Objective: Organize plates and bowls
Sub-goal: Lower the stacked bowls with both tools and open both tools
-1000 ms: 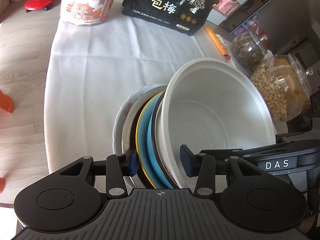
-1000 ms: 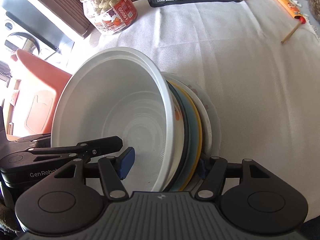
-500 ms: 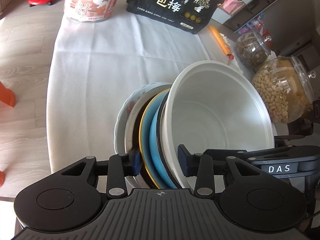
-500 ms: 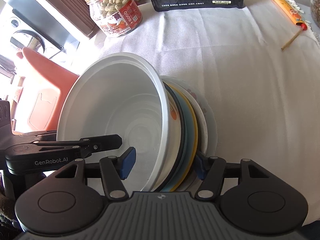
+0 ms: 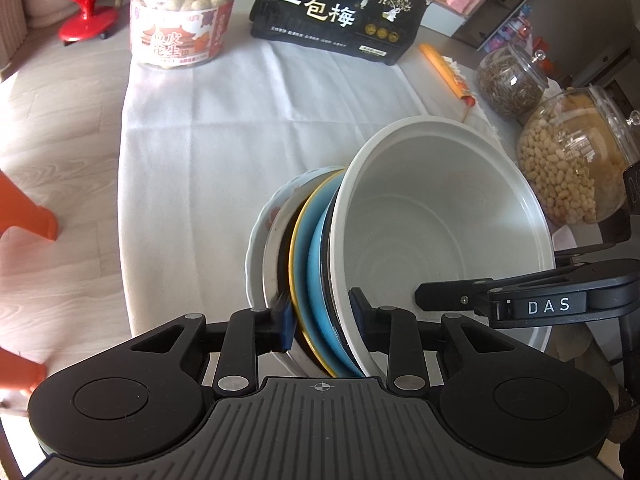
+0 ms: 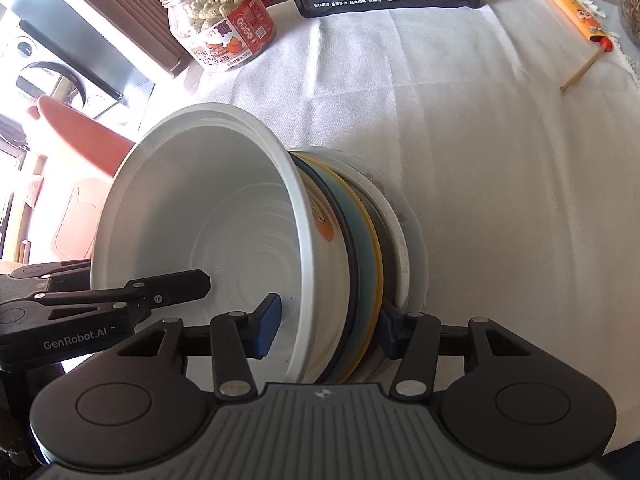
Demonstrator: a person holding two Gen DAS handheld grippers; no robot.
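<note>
A stack of dishes stands on the white cloth (image 5: 208, 152). A big white bowl (image 5: 440, 220) tops it, over a black-rimmed blue plate (image 5: 316, 264), a yellow-rimmed plate (image 5: 298, 248), a dark plate and a white flowered plate (image 5: 260, 232). My left gripper (image 5: 320, 314) is closing. One pad lies inside the white bowl and the other under the yellow-rimmed plate, both touching. My right gripper (image 6: 326, 326) is closing on the opposite side of the white bowl (image 6: 200, 220). Its inner pad stands a little off the bowl wall, and its outer pad is at the plates' edges (image 6: 372, 264).
At the back stand a peanut jar (image 5: 180, 20) and a black snack bag (image 5: 340, 12). An orange chopstick sleeve (image 5: 444, 72) and two glass jars (image 5: 572, 164) are at the right. The cloth's left edge drops to the wooden floor. An orange chair (image 6: 80, 184) is beside the table.
Both grippers' jaws have narrowed around the stack's rim. The left gripper's pads have come in against the plates and the bowl wall. The stack has stayed where it was.
</note>
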